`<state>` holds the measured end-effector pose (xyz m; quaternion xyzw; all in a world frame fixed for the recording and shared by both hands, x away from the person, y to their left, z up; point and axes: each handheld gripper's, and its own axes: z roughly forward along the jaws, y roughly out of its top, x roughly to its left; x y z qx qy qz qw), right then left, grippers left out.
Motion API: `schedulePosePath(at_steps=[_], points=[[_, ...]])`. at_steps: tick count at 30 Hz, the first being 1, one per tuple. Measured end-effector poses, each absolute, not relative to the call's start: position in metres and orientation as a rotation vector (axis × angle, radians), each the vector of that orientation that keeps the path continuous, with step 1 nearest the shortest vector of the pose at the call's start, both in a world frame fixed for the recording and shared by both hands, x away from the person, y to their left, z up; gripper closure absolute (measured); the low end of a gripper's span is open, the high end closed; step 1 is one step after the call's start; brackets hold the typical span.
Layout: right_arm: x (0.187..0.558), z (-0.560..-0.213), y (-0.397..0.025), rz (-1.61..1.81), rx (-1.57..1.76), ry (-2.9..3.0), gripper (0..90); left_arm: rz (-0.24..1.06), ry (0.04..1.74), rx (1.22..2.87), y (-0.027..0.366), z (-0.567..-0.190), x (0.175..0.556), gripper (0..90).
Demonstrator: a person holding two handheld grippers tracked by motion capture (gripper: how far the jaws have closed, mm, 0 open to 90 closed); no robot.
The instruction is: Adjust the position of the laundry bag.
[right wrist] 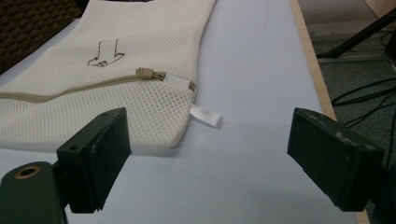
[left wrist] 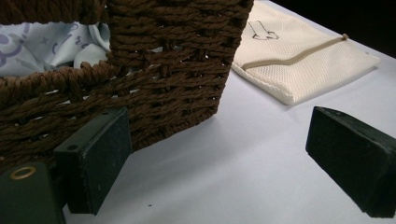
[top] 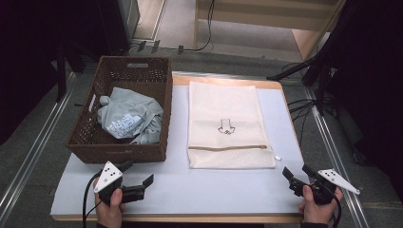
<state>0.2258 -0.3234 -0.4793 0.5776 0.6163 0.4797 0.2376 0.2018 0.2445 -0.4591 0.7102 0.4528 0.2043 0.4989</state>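
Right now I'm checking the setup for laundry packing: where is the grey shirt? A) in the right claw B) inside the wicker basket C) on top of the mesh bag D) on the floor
B: the crumpled grey shirt lies inside the wicker basket, left of the closed mesh bag.

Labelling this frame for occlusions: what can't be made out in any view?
- Shirt: its lower folds are hidden by the basket walls, high view and left gripper view.
- Shirt print: too small to read, high view; cut off by the edge, left gripper view.
- Mesh bag: contents, if any, hidden by its cloth.
- Zipper: its left end is cut off, right gripper view.
- Tag: any text too small.
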Motion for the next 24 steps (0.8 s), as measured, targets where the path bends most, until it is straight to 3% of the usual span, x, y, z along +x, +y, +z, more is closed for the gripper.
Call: schedulePosePath(at_steps=[24], points=[[0.265, -0.471, -0.286, 1.321, 1.558, 1.779, 21.3, 0.424, 0.973, 1.848, 0.166, -0.462, 0.21, 7.8]])
